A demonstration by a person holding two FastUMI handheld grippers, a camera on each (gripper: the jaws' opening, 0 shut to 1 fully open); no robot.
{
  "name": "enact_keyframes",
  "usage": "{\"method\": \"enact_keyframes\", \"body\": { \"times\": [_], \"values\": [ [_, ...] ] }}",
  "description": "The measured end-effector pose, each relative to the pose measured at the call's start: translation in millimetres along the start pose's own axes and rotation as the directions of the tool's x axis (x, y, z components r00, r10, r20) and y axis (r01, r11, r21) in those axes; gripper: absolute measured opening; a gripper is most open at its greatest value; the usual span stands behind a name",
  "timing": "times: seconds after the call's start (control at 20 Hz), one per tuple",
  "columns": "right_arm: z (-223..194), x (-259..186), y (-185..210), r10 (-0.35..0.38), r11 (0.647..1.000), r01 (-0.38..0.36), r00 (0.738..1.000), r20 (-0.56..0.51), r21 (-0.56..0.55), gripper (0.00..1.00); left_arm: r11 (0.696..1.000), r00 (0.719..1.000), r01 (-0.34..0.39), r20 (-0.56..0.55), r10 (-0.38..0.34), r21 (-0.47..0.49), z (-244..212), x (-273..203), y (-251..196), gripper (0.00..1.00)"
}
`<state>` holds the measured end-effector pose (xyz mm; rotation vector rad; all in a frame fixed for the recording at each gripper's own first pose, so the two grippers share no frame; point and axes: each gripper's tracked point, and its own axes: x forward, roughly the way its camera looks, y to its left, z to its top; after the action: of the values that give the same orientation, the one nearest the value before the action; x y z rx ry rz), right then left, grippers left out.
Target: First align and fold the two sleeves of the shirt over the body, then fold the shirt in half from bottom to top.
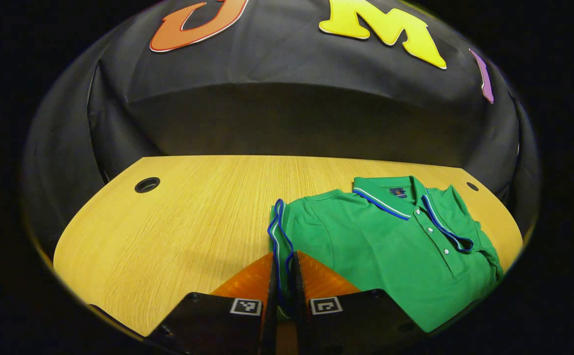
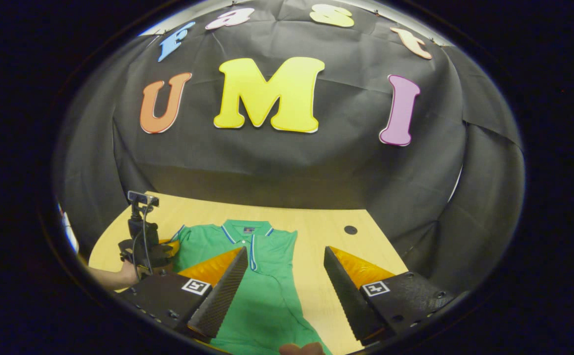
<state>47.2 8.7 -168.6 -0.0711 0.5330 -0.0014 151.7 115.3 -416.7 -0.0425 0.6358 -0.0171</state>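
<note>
Green polo shirt (image 1: 390, 246) with blue-and-white trim, short-sleeved knit, lies front-up on the worktop, collar toward the booth wall.

Left gripper (image 1: 283, 276): my jaws are together, clamped on the striped cuff of the left sleeve (image 1: 278, 236). The cuff edge runs up out of the pinch, standing on edge beside the shoulder. I hold at the cuff because it is the stiffest bit of the sleeve and gives me control of the whole flap when it goes over the body. The pinch is low, near the wood, so the body doesn't get dragged with it.

Right gripper (image 2: 284, 281): jaws wide apart, holding nothing, raised above the shirt's lower half on its right side. Judging from that, it's waiting for its own sleeve. In the right gripper view the left gripper shows farther off at the shirt's shoulder, a hand (image 2: 129, 273) behind it.

Shirt's right side already looks tucked: in the left gripper view the trim of that cuff (image 1: 459, 241) lies over the chest near the placket. I can't confirm how flat it is.

Hem end hangs toward the near edge of the light wooden worktop (image 1: 193, 207), so my read is sleeve stage, bottom-to-top fold not started.

Risk: the cuff slips out of the pinch, or the fold line lands skewed to the side seam.
</note>
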Motion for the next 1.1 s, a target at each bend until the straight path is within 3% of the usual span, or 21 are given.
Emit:
{"method": "enact_keyframes", "body": {
  "times": [0.05, 0.15, 0.55, 0.85, 1.1],
  "values": [
    [1, -1, 0, 0.000, 1.000, 0.000, 1.000, 0.003, 0.002, 0.96, 1.000, 1.000, -0.007, -0.007, 0.007, -0.009, -1, 0, 2, 0.14],
    [3, -2, -1, -0.001, 1.000, 0.001, 1.000, 0.009, 0.006, 0.96, 0.999, 1.000, 0.006, -0.020, -0.006, -0.037, 0, -3, 0, 0.07],
    [7, -11, -5, 0.004, 0.999, -0.005, 0.999, 0.043, 0.032, 0.96, 0.999, 0.998, 0.019, 0.058, -0.017, -0.045, 57, -39, -14, 0.06],
    [12, -38, -44, -0.038, 0.997, 0.033, 0.997, 0.071, 0.075, 0.97, 0.998, 0.995, 0.067, 0.072, -0.066, -0.007, 88, -47, -79, 0.05],
    [0, -48, -84, -0.100, 0.990, 0.092, 0.993, 0.069, 0.104, 0.95, 0.995, 0.995, 0.093, 0.040, -0.095, 0.046, 84, -30, -134, 0.06]
  ]
}}
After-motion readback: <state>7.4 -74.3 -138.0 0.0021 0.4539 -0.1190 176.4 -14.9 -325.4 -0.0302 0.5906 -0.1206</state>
